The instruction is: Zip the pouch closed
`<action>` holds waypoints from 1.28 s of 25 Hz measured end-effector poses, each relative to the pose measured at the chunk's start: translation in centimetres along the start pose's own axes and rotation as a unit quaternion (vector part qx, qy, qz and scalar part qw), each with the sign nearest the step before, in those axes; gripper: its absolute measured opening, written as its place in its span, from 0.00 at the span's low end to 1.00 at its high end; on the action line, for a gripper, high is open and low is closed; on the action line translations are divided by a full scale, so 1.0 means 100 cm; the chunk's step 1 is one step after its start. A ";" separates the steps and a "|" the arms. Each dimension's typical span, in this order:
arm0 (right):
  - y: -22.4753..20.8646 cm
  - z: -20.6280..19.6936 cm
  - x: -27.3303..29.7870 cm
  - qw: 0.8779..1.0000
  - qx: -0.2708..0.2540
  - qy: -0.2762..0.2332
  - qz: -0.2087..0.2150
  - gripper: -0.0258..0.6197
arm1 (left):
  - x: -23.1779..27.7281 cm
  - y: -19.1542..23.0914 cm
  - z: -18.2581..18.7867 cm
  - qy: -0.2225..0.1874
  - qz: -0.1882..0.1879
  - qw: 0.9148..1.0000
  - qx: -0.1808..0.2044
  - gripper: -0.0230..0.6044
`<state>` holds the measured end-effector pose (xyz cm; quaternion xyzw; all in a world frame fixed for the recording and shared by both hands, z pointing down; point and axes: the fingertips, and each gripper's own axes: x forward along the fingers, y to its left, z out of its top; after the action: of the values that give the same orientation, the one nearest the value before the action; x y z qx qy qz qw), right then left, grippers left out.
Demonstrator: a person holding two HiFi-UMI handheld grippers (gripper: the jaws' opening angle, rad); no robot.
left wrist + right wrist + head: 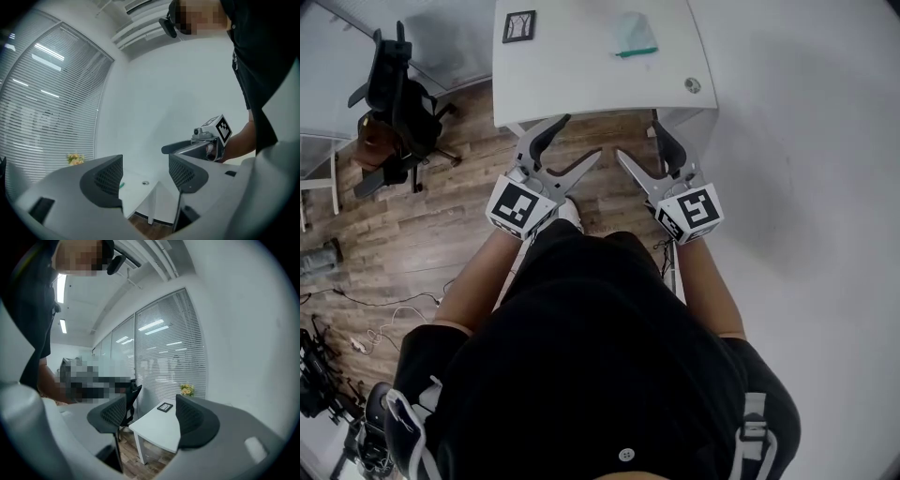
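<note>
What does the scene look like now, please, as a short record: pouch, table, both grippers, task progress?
pouch: pale teal, lying on the table, away from both grippers
table: white; also bears a small black frame
left gripper: open, empty, in the air short of the table
right gripper: open, empty, beside the left one
chair: black, on the wood floor, left of the table
progress: zipping not yet begun

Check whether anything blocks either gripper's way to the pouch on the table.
Nothing visible does. The pouch lies on the white table, bare tabletop between it and the open left gripper and right gripper. The picture frame lies well left.
</note>
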<state>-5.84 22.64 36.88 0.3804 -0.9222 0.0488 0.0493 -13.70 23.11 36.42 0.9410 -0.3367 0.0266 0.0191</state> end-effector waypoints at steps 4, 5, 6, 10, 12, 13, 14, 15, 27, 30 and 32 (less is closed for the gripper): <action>-0.003 0.008 0.055 1.000 0.008 0.008 -0.013 0.57 | 0.002 0.056 0.004 0.003 -0.009 1.000 -0.015 0.51; -0.004 0.007 0.059 1.000 0.009 0.010 -0.013 0.56 | 0.004 0.062 0.003 0.003 -0.008 1.000 -0.017 0.51; -0.006 0.005 0.062 1.000 0.010 0.012 -0.014 0.56 | 0.007 0.065 0.001 0.003 -0.009 1.000 -0.018 0.51; -0.024 -0.001 0.073 1.000 0.017 0.017 -0.019 0.56 | 0.022 0.080 -0.004 0.017 -0.014 1.000 -0.016 0.51; -0.036 -0.002 0.078 0.999 0.020 0.016 -0.020 0.56 | 0.032 0.087 -0.004 0.020 -0.013 1.000 -0.019 0.51; -0.043 -0.002 0.081 0.999 0.021 0.016 -0.019 0.56 | 0.039 0.090 -0.004 0.015 -0.011 1.000 -0.021 0.51; -0.050 -0.003 0.083 0.999 0.022 0.015 -0.018 0.56 | 0.046 0.093 -0.004 0.013 -0.009 1.000 -0.023 0.51; -0.058 -0.005 0.086 0.999 0.023 0.015 -0.017 0.56 | 0.053 0.096 -0.005 0.013 -0.008 1.000 -0.024 0.51; -0.191 -0.003 0.118 0.999 0.027 0.014 0.014 0.56 | 0.175 0.139 -0.001 0.033 0.029 0.999 -0.018 0.51; -0.226 -0.006 0.121 0.999 0.029 0.019 0.023 0.56 | 0.205 0.143 -0.002 0.039 0.041 0.998 -0.018 0.51; -0.246 -0.010 0.125 0.999 0.029 0.024 0.030 0.56 | 0.223 0.148 -0.004 0.046 0.049 0.998 -0.017 0.51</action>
<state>2.76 -3.35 40.72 0.3523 -0.9300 0.0860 0.0591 -5.88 -2.37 38.53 0.9208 -0.3813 0.0653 0.0491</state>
